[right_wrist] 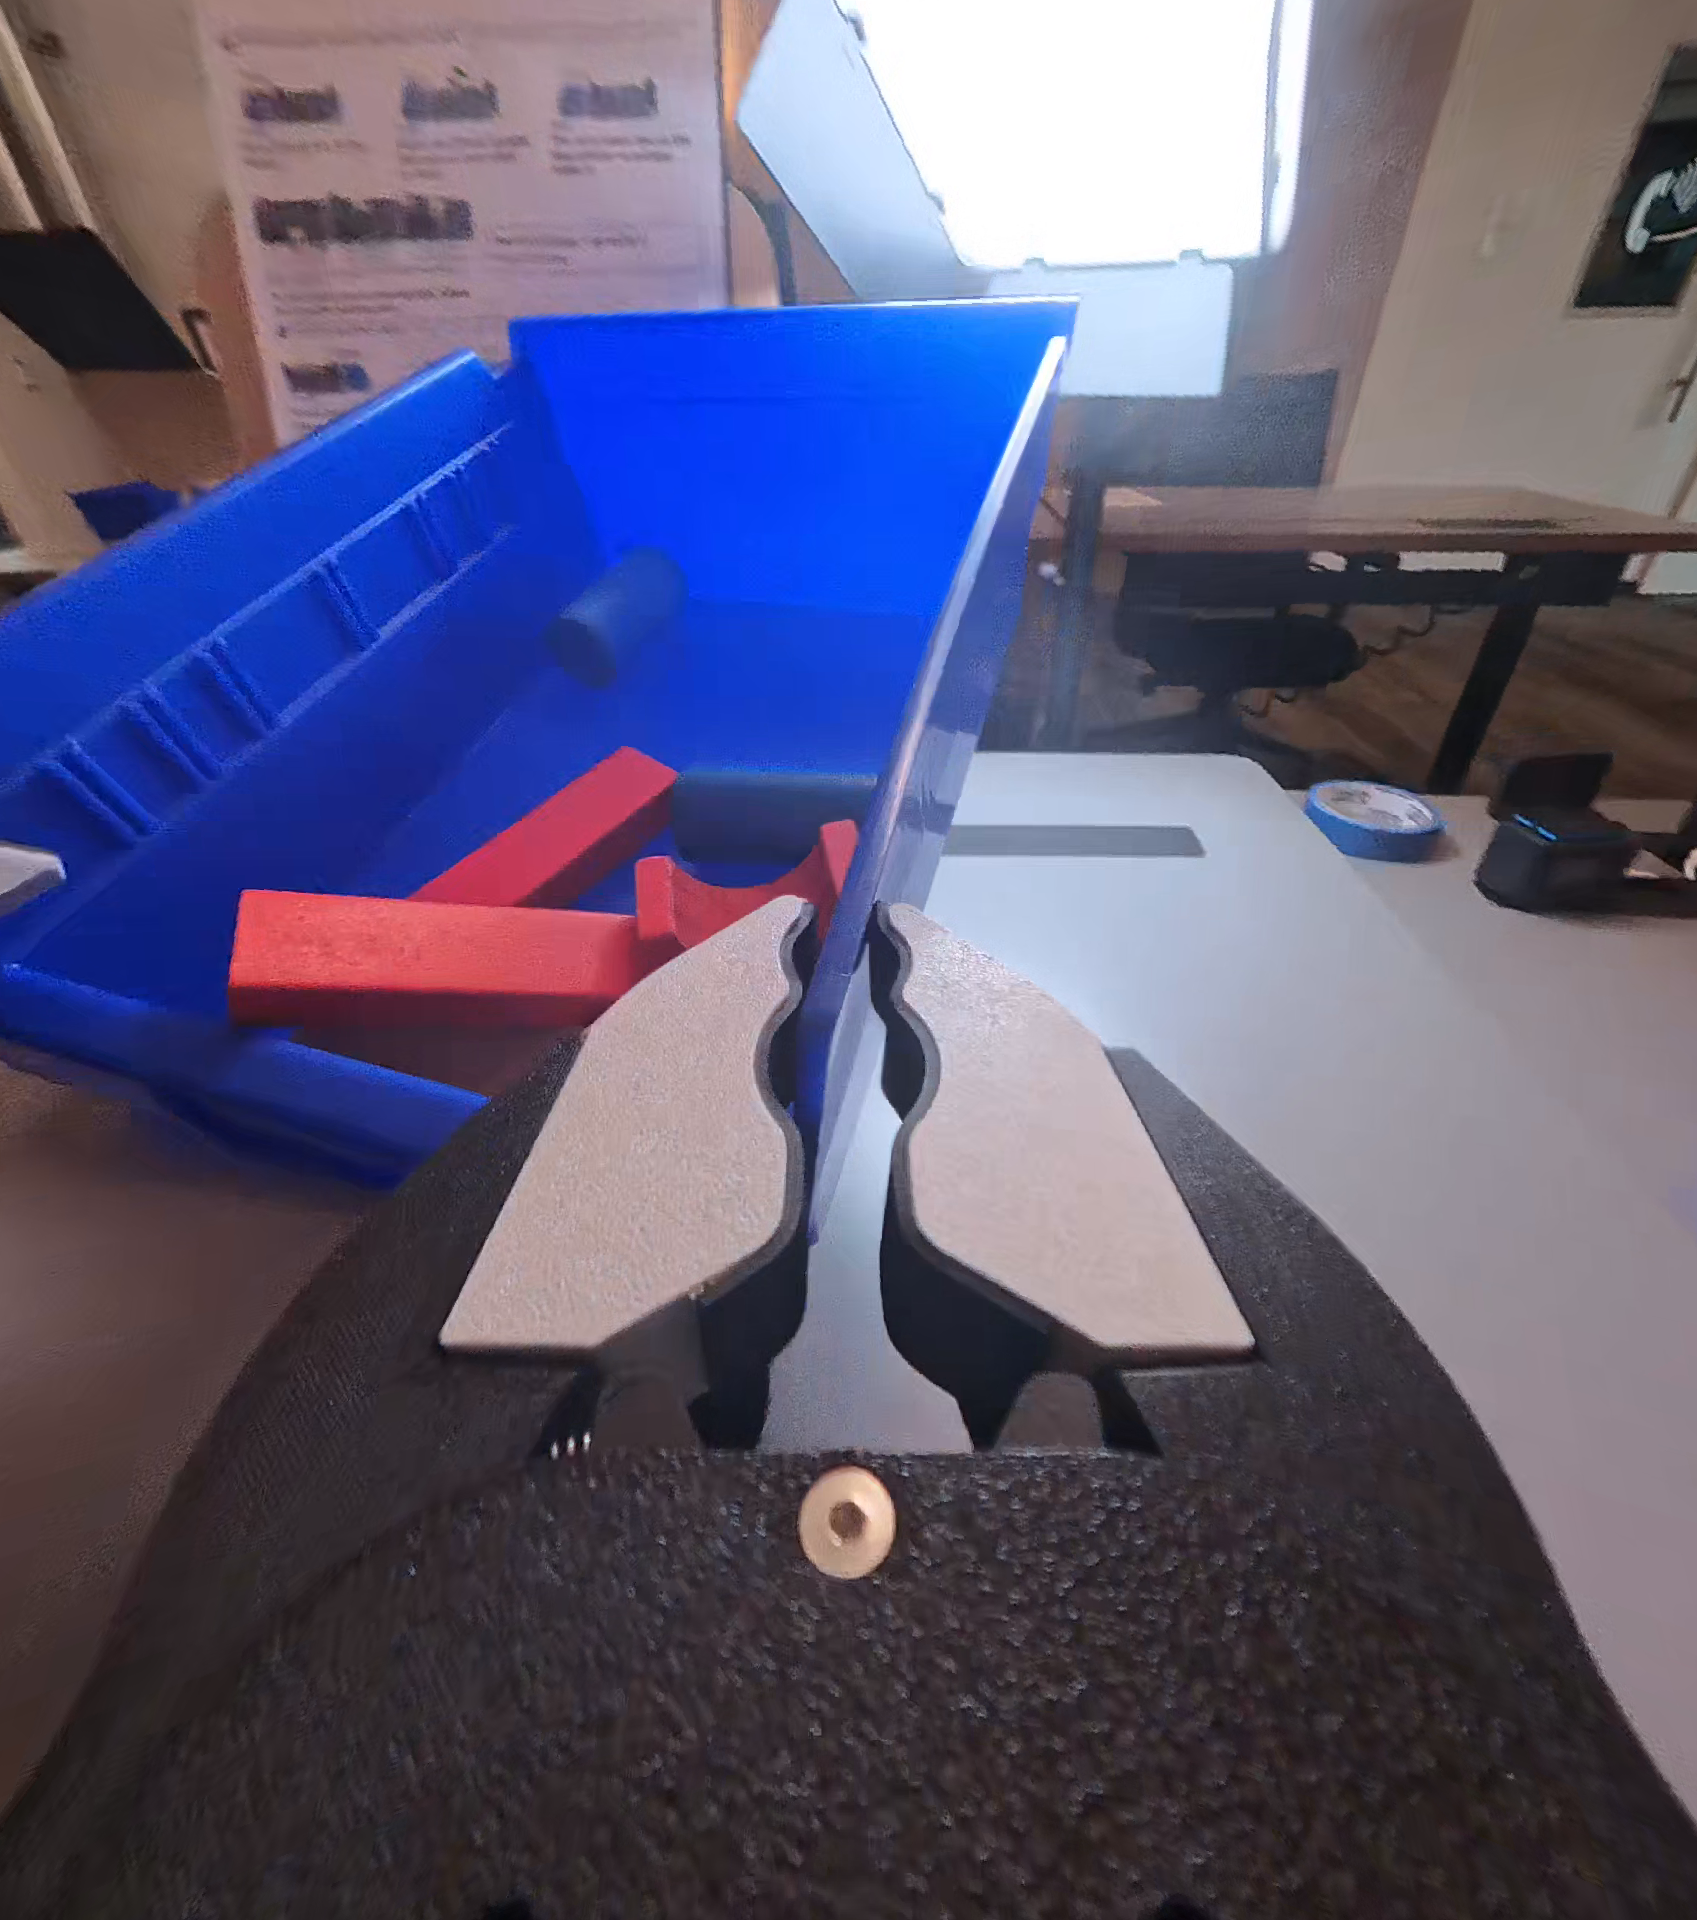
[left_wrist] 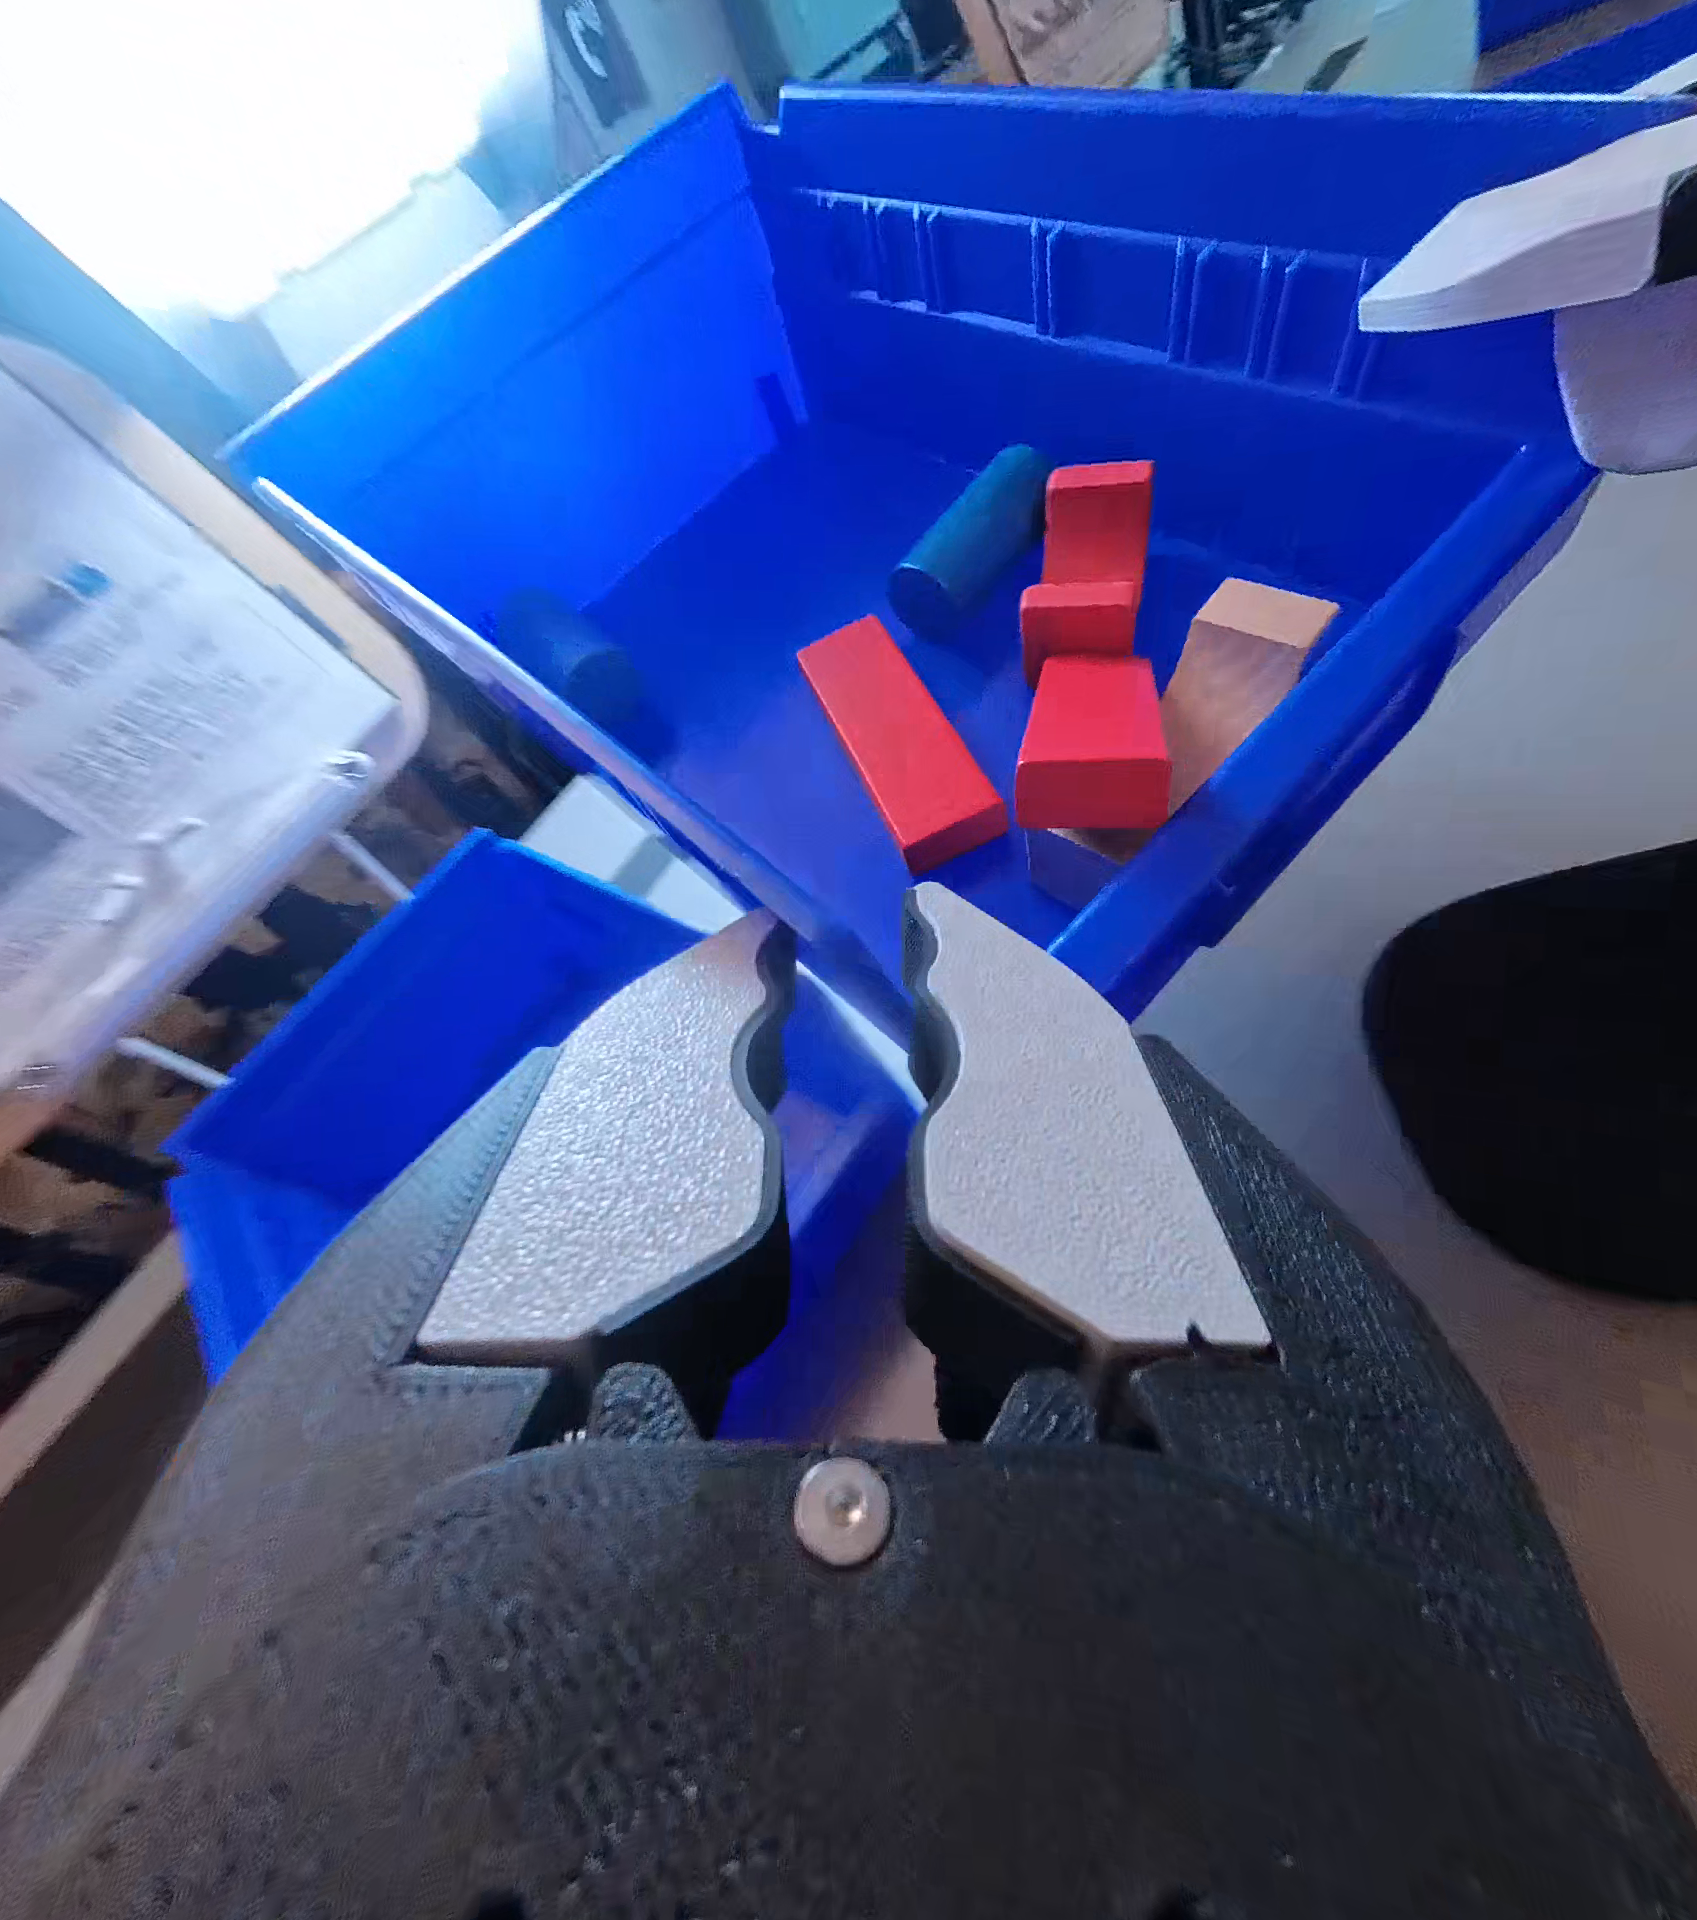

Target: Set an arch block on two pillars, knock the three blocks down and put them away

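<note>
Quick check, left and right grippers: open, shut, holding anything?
Left gripper: shut on the blue bin's side wall.
Right gripper: shut on the bin's opposite wall.

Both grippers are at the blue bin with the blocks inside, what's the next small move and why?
Probably lower the blue bin level onto the table. It looks tilted, the right hand-held gripper straddles its side wall, the left hand-held gripper straddles its rim, and the red blocks already lie inside.
</note>
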A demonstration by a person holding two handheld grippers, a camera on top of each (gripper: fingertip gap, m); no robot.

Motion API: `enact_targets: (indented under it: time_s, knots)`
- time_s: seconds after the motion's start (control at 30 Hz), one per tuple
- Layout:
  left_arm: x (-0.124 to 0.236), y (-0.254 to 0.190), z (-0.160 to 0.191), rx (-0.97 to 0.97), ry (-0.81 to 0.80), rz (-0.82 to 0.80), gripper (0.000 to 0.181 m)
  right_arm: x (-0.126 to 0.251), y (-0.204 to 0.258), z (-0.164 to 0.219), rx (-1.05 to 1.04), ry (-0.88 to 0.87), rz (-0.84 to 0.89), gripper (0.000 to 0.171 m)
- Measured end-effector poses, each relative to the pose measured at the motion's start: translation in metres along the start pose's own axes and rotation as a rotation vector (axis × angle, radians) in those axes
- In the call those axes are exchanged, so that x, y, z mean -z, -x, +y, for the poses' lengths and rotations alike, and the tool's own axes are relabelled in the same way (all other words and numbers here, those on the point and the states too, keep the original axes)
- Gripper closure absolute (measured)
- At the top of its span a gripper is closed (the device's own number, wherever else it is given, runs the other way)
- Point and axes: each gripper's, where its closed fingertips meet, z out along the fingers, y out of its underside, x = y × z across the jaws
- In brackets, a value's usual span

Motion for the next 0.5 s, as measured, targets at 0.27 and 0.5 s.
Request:
enact_targets:
  time_s: [0.27, 0.5]
  knots:
    - [0.112, 0.107, -0.002, 0.094, -0.033, -0.315, 0.171, -0.021, 0.138, -0.046, 0.013, -0.067, -0.308, 0.148]
    - [0.204, 0.171, 0.044, 0.277, -0.055, -0.554, 0.177, -0.026, 0.262, -0.021, 0.029, -0.013, -0.565, 0.137]
